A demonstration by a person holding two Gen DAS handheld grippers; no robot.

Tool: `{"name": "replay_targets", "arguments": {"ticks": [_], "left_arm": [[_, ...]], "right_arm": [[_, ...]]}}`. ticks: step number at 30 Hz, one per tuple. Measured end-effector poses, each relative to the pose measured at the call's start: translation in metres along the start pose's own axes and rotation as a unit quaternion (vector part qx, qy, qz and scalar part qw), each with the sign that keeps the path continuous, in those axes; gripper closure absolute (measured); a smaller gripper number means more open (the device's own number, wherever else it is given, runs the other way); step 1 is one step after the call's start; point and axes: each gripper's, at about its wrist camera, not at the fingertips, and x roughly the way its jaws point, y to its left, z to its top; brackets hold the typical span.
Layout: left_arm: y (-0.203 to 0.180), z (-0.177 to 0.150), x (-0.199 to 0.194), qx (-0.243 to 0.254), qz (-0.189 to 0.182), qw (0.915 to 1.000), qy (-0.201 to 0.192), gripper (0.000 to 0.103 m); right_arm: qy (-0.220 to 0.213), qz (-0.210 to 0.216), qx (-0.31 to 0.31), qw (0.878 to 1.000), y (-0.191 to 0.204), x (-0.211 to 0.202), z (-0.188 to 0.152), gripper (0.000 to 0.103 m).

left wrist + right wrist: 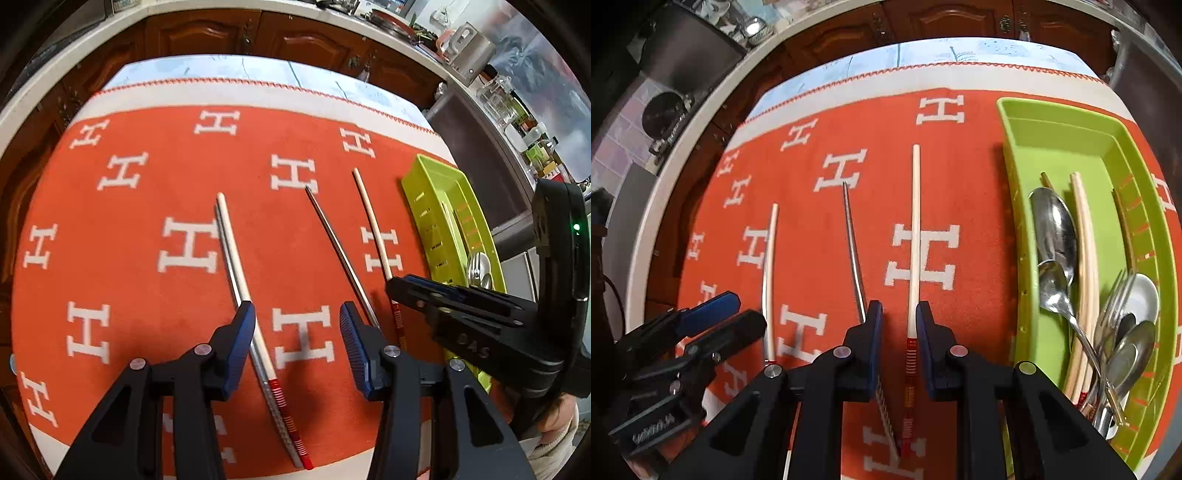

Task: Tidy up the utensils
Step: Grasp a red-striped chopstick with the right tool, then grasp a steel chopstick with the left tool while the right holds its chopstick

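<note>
While our right gripper (899,314) straddles a white chopstick (915,221) with narrowly parted, untouching pads, our left gripper (297,317) hangs half open over a chopstick pair (236,254), empty, and the green tray (1019,229) sits far right holding spoons (1054,236).

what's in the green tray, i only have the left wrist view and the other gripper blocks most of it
observer: Several metal spoons, a fork and a pair of pale chopsticks lie in the green tray.
operator: anything gripped on that side yet
observer: No. The right gripper has its jaws open on either side of the white chopstick, not pressing on it.
operator: and the thin metal one
observer: The metal chopstick lies just outside those jaws, on the side away from the tray.
</note>
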Motion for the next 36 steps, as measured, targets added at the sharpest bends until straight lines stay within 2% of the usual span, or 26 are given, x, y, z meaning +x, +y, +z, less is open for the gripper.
{"name": "replay_targets", "arguments": {"ticks": [3,7,10,15,21,30,36], "left_arm": [[-0.001,0.000,0.006,-0.004,-0.003,1.0000,0.005,0.057],[-0.001,0.002,0.009,-0.010,-0.003,0.9999,0.004,0.057],[0.000,0.004,0.011,-0.019,-0.002,0.9998,0.008,0.057],[-0.007,0.006,0.017,-0.019,0.002,0.9997,0.017,0.057],[-0.023,0.010,0.027,-0.020,-0.009,0.9990,0.039,0.057],[-0.045,0.009,0.054,-0.041,-0.005,0.9969,0.068,0.057],[-0.066,0.007,0.060,-0.013,0.034,0.9981,0.051,0.062]], "right_arm": [[0.009,-0.019,-0.014,1.000,0.005,0.010,-0.002,0.088],[-0.007,-0.057,-0.053,0.997,0.018,0.015,-0.005,0.094],[-0.013,-0.061,-0.057,0.996,0.019,0.014,-0.008,0.096],[-0.015,-0.021,-0.019,0.999,0.003,0.006,-0.008,0.098],[-0.039,0.026,0.015,0.999,-0.010,-0.018,-0.011,0.098],[-0.080,0.054,0.048,0.994,-0.042,-0.071,-0.024,0.097],[-0.094,0.061,0.060,0.992,-0.059,-0.088,-0.035,0.097]]}}
